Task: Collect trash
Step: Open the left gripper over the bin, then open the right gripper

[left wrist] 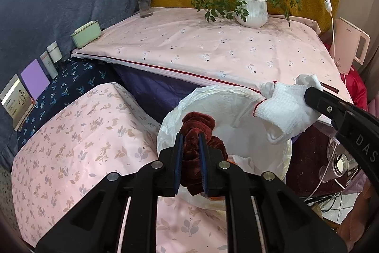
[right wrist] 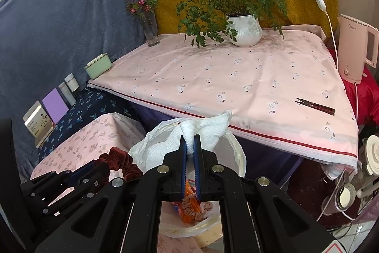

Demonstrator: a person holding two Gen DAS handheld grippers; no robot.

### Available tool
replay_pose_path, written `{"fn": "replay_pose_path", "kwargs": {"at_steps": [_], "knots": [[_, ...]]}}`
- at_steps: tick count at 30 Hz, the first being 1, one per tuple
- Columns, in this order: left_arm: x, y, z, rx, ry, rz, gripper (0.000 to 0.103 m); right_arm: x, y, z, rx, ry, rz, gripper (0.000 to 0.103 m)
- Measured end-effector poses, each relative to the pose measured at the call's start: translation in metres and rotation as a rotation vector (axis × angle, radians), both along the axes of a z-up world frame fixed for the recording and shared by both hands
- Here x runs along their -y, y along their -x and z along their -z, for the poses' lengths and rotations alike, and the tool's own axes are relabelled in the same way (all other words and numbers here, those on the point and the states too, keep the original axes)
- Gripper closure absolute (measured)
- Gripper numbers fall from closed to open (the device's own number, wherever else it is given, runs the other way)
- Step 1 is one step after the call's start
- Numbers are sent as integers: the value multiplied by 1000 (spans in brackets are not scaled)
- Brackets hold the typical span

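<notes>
A bin lined with a white plastic bag (left wrist: 213,96) stands between a low pink-covered stool and the table. My left gripper (left wrist: 190,135) is shut on a dark red velvet scrunchie (left wrist: 197,121), which it holds over the bag's left rim. From the right, my right gripper (left wrist: 310,96) comes in shut on a white waffle-knit sock (left wrist: 284,106) that hangs over the bag's far right rim. The right wrist view shows that gripper (right wrist: 190,138) pinching the sock (right wrist: 208,127) above the bag (right wrist: 142,148), with the left gripper (right wrist: 94,166) and scrunchie (right wrist: 118,158) at lower left. An orange wrapper (right wrist: 189,205) lies inside the bag.
The table under a pink cloth (right wrist: 236,77) bears a potted plant (right wrist: 244,31), a flower vase (right wrist: 150,30) and a dark clothespin (right wrist: 315,106). A pink kettle (right wrist: 355,46) stands at right. Jars and cables (right wrist: 343,196) crowd the floor at lower right. Small boxes (left wrist: 85,33) line the left wall.
</notes>
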State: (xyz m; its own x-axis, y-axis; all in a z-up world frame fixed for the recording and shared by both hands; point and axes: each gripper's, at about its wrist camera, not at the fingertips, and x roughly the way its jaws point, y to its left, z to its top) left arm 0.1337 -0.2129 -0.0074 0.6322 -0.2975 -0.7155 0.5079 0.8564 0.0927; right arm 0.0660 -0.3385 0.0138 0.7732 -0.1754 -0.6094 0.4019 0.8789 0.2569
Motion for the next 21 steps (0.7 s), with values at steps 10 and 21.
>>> {"fn": "replay_pose_path", "kwargs": {"at_steps": [10,21], "knots": [[6,1,2,5,2,-7,69,6,0,4,-8,-7,8,97],[-1,-4,4,-2,2,-28,66,3,-6,7,-15,-12,-8,97]]}}
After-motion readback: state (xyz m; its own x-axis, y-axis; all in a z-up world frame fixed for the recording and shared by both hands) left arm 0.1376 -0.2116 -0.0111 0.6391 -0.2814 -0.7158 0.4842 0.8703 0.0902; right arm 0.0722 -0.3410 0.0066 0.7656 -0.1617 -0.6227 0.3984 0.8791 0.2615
